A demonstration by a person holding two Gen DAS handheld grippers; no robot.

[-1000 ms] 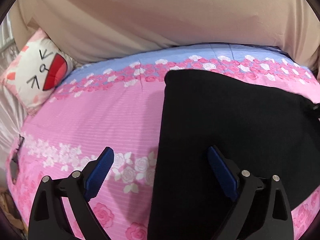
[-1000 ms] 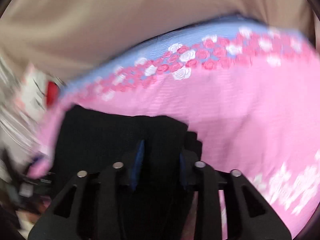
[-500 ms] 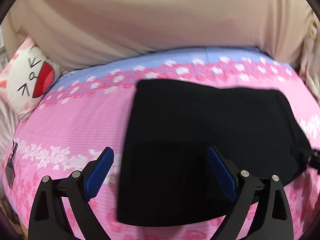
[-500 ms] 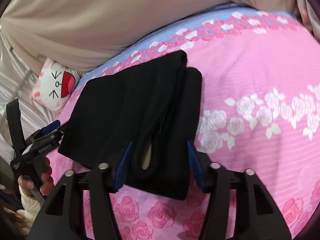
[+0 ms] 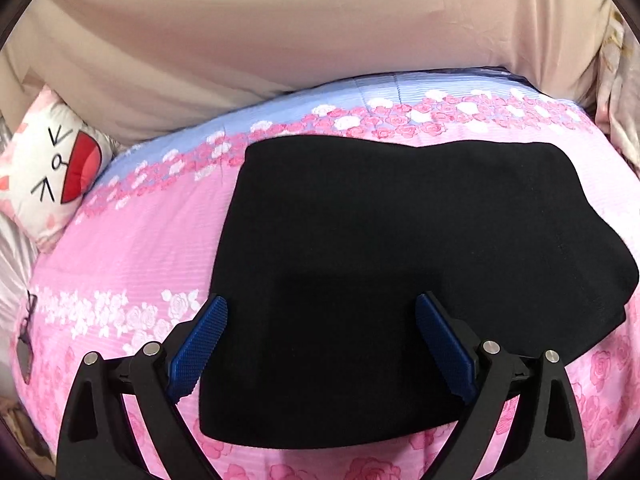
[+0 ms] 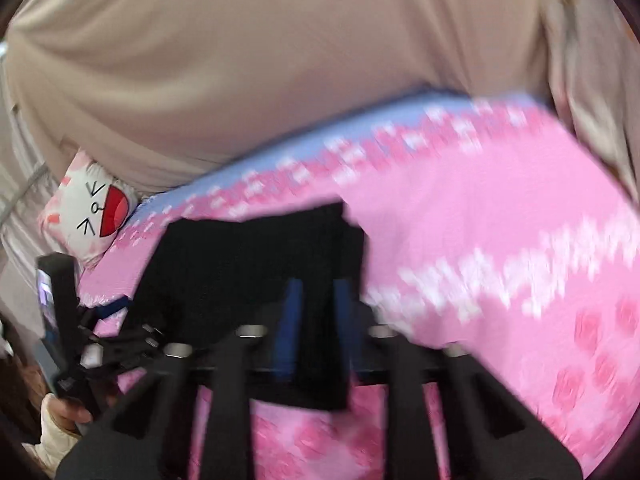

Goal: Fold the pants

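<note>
The black pants (image 5: 400, 220) lie folded into a flat block on the pink rose-print bedsheet (image 5: 132, 248). My left gripper (image 5: 320, 302) hovers over their near edge, wide open, blue pads apart and nothing pinched. In the blurred right wrist view the right gripper (image 6: 319, 286) is at the near right end of the pants (image 6: 248, 256). Its jaws are closing, the pads stand close together and black cloth shows between them. The blur hides whether they press on it.
A white cat-face cushion (image 5: 48, 168) lies at the bed's far left corner. Beige fabric (image 5: 320, 40) hangs along the far side. A person's hand (image 6: 60, 412) holds the left gripper's handle at the bed's left edge.
The right gripper's pads have come much closer together and its view has swung back and upward. The left gripper has shifted across the bed, so the pants now lie centred under its fingers.
</note>
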